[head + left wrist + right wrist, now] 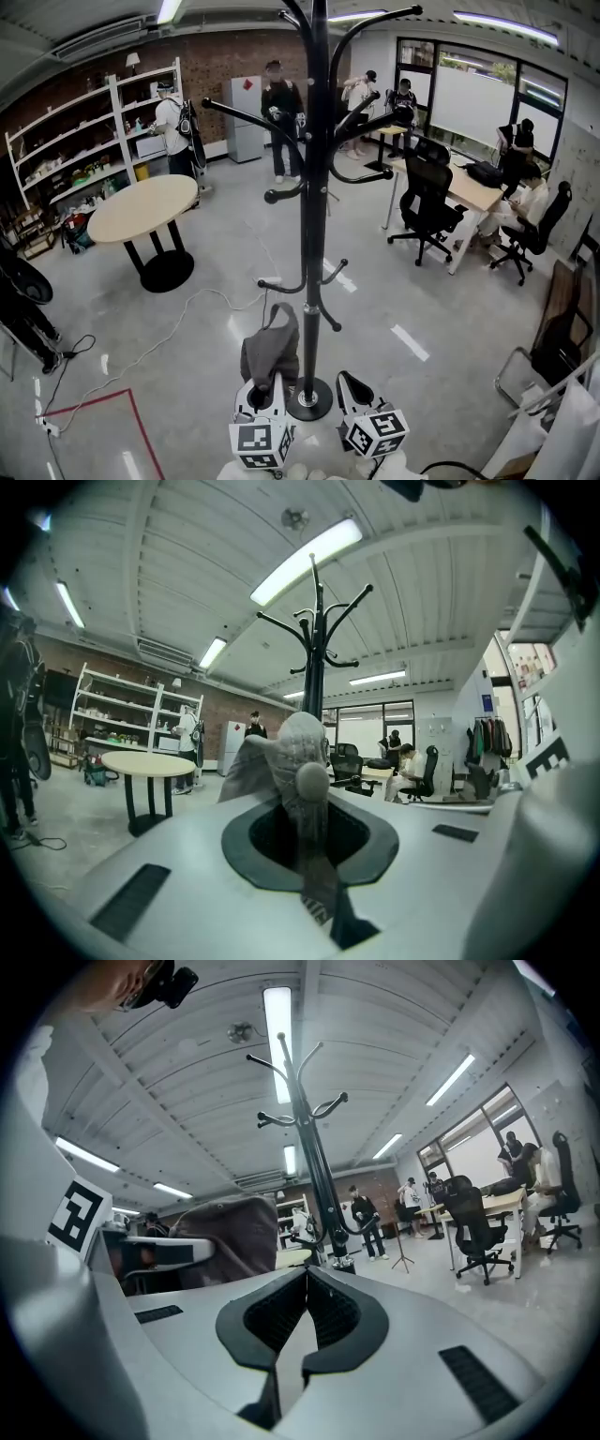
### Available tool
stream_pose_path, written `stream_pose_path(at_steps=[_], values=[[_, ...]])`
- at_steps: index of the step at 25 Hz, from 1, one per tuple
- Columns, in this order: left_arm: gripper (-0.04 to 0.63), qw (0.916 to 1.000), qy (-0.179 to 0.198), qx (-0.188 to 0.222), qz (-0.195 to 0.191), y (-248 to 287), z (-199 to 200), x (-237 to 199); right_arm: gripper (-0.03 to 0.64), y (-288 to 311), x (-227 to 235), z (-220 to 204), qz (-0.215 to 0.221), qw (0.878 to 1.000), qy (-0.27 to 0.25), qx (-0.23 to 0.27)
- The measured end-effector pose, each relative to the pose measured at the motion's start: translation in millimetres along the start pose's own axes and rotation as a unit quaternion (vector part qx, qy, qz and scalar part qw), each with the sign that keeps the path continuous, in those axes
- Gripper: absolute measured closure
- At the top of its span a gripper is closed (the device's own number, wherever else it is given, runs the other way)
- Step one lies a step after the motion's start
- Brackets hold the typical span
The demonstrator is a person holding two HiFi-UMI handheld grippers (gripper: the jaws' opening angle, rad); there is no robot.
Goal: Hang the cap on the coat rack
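The cap is grey-brown, the coat rack black, the round table beige.

We see a round beige table at the left, and behind it white shelves along the brick wall, with a white fridge near. At the right a black office chair stands beside a long desk, where a person sits. A white cable and red tape lie on the floor

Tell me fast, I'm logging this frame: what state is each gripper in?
Left gripper: closed on the grey fabric cap.
Right gripper: closed, nothing between its fingers.
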State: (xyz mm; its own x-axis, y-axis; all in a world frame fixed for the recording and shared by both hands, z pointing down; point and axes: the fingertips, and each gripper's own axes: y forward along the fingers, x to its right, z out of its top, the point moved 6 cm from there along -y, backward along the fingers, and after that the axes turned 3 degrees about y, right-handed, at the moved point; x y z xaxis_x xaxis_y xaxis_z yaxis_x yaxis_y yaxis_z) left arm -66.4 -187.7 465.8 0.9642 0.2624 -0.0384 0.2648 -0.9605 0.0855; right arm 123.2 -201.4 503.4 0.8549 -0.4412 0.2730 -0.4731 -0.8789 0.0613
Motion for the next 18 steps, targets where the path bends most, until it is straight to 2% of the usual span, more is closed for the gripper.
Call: stream_pose_path(at_steps=[7, 18], values=[[0.577, 0.9984, 0.012, 0.056, -0.002, 7.5, 36.5, -3.8, 0.606, -0.4, 4.2, 1.4, -0.005, 1.000, -0.002, -0.004], [0.577, 0.9936, 0.024, 0.110, 0.010, 5.5, 75.6, -19.3, 0.606, 7.6, 2.0, -1.7, 0.001, 1.000, 0.007, -0.009]])
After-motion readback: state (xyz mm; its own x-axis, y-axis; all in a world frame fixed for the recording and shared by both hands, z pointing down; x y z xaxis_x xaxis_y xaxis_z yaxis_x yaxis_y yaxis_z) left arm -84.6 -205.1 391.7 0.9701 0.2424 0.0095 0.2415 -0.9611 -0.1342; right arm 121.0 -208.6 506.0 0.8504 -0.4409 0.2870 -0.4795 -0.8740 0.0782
